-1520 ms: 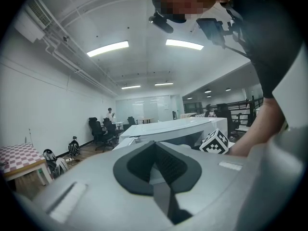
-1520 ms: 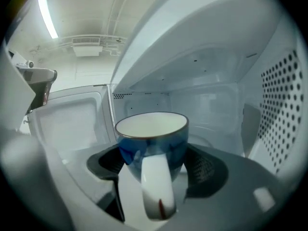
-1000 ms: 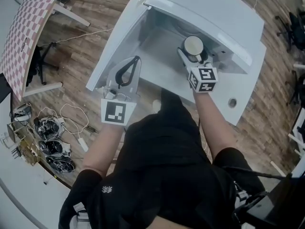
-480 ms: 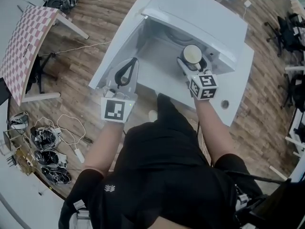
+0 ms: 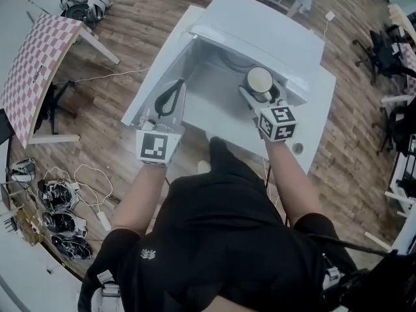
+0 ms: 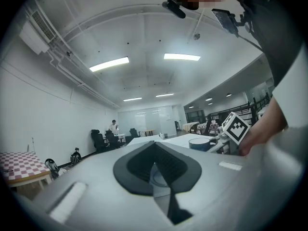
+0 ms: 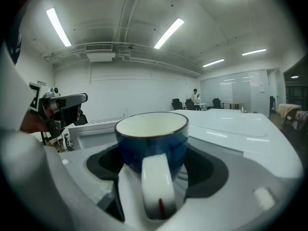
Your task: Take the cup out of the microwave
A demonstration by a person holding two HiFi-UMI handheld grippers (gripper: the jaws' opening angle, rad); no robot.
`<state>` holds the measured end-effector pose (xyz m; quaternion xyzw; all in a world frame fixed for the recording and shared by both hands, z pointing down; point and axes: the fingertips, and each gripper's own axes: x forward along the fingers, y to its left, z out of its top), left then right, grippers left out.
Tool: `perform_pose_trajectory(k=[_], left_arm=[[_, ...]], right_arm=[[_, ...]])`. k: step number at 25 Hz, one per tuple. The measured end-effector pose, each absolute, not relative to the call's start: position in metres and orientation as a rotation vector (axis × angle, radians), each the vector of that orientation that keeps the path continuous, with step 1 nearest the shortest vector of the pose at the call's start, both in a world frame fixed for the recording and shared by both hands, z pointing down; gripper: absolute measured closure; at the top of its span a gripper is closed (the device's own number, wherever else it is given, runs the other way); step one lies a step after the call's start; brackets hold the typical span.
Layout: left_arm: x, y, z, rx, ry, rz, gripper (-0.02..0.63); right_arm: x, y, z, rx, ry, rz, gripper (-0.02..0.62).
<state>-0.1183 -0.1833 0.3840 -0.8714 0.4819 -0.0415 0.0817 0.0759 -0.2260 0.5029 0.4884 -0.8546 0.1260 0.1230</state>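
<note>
A blue cup (image 5: 260, 80) with a cream inside sits at the mouth of the open white microwave (image 5: 260, 25). My right gripper (image 5: 259, 91) is shut on the cup. In the right gripper view the cup (image 7: 151, 141) stands upright between the jaws of the right gripper (image 7: 153, 153), its white handle (image 7: 156, 186) pointing at the camera. My left gripper (image 5: 170, 99) hovers over the left part of the cavity, beside the open door (image 5: 156, 70). The left gripper (image 6: 155, 146) is shut with nothing in it. From there the cup (image 6: 201, 143) shows to the right.
The microwave rests on a white table (image 5: 315, 125) with a round hole (image 5: 297, 148). A checkered table (image 5: 36, 54) stands at the upper left, with cables and gear (image 5: 58, 216) on the wood floor below it. Office chairs (image 5: 383, 47) stand at the right.
The head view has drifted, so the microwave sits higher in the picture. The right gripper stays shut on the cup, the left gripper stays shut and empty, both in much the same places.
</note>
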Motion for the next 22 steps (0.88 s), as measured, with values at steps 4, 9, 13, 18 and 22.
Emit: perform_pose_trajectory(k=[4, 9, 13, 18, 22], left_arm=[[-0.117, -0.184, 0.377, -2.598, 1.452, -0.116, 0.600], [-0.119, -0.188, 0.370, -2.595, 1.464, -0.114, 0.600], [-0.123, -0.191, 0.363, -2.577, 1.473, -0.110, 0.600], [-0.126, -0.202, 0.354, -2.574, 1.466, -0.105, 0.600], [-0.127, -0.208, 0.344, -2.562, 1.454, -0.078, 0.600]], right_arm=[[0.080, -0.225, 0.491, 1.405, -2.503, 0.365, 0.210], [0.079, -0.229, 0.477, 1.393, -2.520, 0.361, 0.210], [0.079, -0.232, 0.467, 1.383, -2.529, 0.352, 0.210], [0.077, -0.241, 0.451, 1.389, -2.542, 0.323, 0.210], [0.076, -0.246, 0.439, 1.395, -2.559, 0.295, 0.210]])
